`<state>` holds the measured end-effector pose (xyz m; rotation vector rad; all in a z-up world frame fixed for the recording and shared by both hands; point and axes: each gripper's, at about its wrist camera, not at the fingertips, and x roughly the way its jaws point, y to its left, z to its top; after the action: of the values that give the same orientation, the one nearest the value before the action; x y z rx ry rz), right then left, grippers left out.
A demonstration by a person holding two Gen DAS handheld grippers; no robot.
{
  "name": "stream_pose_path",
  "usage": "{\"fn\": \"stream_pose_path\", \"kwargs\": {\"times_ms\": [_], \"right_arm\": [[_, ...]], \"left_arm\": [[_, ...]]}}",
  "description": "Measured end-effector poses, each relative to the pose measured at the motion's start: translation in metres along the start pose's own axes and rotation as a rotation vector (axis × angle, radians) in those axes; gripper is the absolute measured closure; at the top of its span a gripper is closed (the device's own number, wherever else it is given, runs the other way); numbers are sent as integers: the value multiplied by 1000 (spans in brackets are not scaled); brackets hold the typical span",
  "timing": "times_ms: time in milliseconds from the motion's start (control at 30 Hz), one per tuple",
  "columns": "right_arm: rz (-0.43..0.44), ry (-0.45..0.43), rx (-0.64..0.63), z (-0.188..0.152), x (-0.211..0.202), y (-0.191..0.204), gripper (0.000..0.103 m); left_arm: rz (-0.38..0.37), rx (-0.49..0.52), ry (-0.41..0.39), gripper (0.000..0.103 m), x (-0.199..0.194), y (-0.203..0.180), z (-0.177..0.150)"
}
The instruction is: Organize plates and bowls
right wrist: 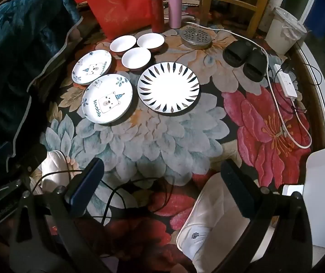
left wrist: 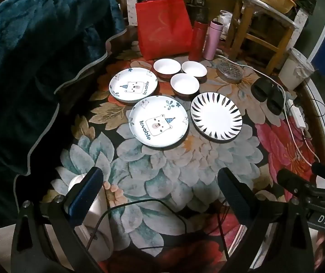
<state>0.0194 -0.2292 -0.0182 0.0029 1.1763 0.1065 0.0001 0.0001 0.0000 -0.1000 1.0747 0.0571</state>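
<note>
On a floral rug lie two bear-print plates, the nearer and the farther. A plate with black leaf strokes lies to their right. Three white bowls sit behind them: back left, back right and front. My left gripper hangs open above the rug, well short of the plates, nothing between its fingers. My right gripper is open too, equally far back and empty.
A red bag, a red flask and a pink flask stand behind the bowls. A round metal tin, black slippers and a power strip with cables lie right. A teal blanket rises left. A person's knees are near.
</note>
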Motion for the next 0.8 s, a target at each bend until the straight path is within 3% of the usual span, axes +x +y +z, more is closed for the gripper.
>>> {"fn": "stream_pose_path", "kwargs": {"times_ms": [800], "right_arm": [[-4,-8,-2,1,-1,0,0]], "left_arm": [[0,2,-3,2,0,0,0]]}}
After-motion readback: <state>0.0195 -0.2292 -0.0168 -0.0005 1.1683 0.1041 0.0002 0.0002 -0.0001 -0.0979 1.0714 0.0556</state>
